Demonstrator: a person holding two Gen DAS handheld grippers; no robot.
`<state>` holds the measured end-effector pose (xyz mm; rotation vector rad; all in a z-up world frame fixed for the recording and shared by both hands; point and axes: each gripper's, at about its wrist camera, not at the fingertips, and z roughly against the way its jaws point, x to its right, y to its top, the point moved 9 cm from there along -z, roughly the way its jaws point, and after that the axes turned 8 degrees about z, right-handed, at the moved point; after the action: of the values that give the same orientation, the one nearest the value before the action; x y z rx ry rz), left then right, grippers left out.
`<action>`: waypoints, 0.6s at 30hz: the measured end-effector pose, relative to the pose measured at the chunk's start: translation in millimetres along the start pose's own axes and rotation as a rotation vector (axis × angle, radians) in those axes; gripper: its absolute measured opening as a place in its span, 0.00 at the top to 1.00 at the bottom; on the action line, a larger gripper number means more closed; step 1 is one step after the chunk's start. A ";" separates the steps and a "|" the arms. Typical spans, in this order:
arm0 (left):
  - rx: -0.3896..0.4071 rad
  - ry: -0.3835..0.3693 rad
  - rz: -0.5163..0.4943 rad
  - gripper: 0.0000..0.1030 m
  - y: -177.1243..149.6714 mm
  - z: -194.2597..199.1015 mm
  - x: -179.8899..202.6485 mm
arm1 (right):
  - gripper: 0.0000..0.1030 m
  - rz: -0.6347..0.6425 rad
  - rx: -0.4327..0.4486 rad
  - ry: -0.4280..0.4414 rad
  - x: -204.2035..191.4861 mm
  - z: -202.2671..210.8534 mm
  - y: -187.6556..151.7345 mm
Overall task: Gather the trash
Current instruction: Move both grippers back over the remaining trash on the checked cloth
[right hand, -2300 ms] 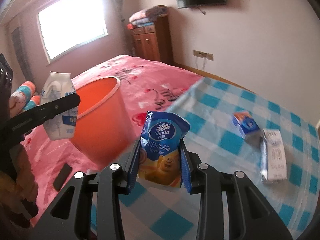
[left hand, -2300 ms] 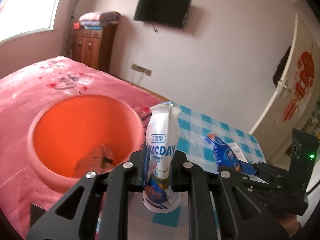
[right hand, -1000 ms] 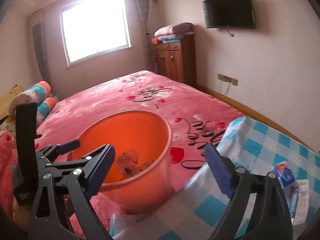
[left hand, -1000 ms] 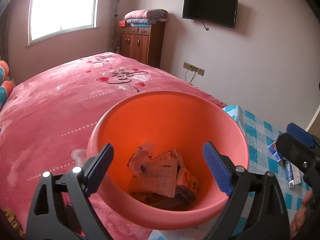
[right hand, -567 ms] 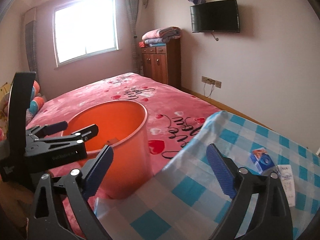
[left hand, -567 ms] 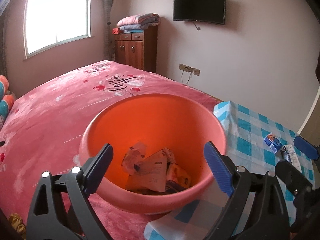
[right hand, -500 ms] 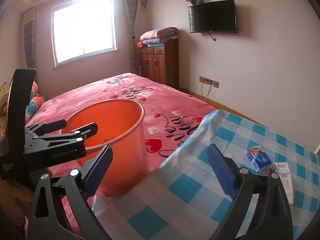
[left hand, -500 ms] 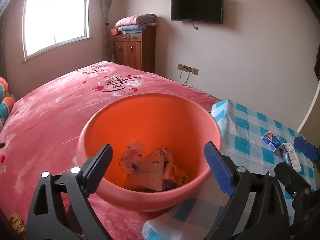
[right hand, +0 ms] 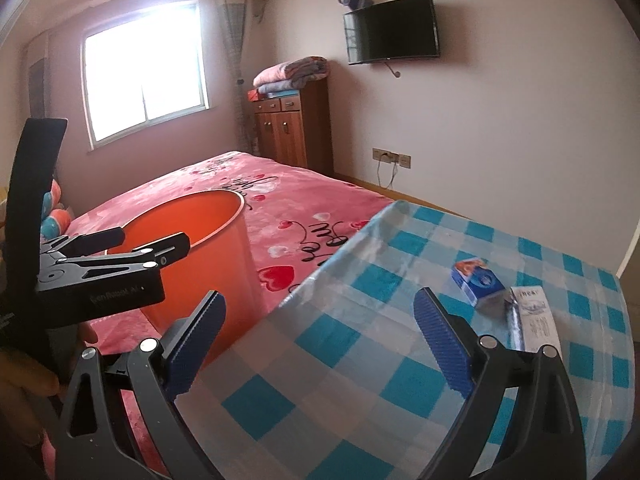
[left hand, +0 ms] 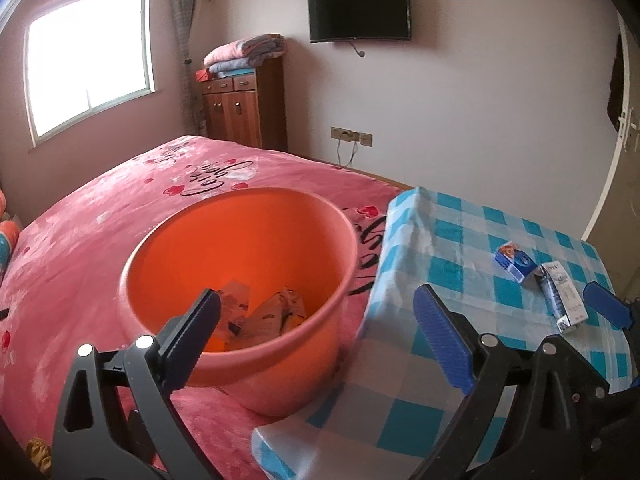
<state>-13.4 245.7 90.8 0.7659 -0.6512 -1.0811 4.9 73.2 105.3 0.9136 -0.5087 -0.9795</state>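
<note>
Now both hand-held grippers gape empty: left hand-held gripper [left hand: 316, 328] over the orange bin [left hand: 240, 280] on the bed [left hand: 100, 208]; right hand-held gripper [right hand: 320, 332] above the table [right hand: 360, 340]; two cartons [right hand: 476, 280] lie near its far right corner.

smooth plastic bucket [left hand: 240, 240], plush bedspread [left hand: 80, 232], glossy tablecloth [left hand: 440, 248]

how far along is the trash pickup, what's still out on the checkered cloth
Partly done. Several crumpled wrappers already lie in the orange bin on the bed. Nothing is in hand: the left gripper and right gripper are both open with nothing between their fingers. Left to collect: the small blue carton and the white carton beside it on the checkered cloth.
</note>
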 end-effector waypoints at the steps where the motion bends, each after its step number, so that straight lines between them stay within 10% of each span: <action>1: -0.002 -0.005 -0.006 0.06 -1.8 1.0 4.5 | 0.09 -0.005 0.000 -0.007 4.0 2.6 -2.9; 18: -0.025 -0.048 -0.094 0.05 -25.8 4.7 64.9 | 0.09 -0.093 0.008 -0.064 57.6 24.9 -44.7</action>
<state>-8.6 176.9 78.9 0.7571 -0.6461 -1.1939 -6.7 1.5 79.8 0.9220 -0.5286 -1.0944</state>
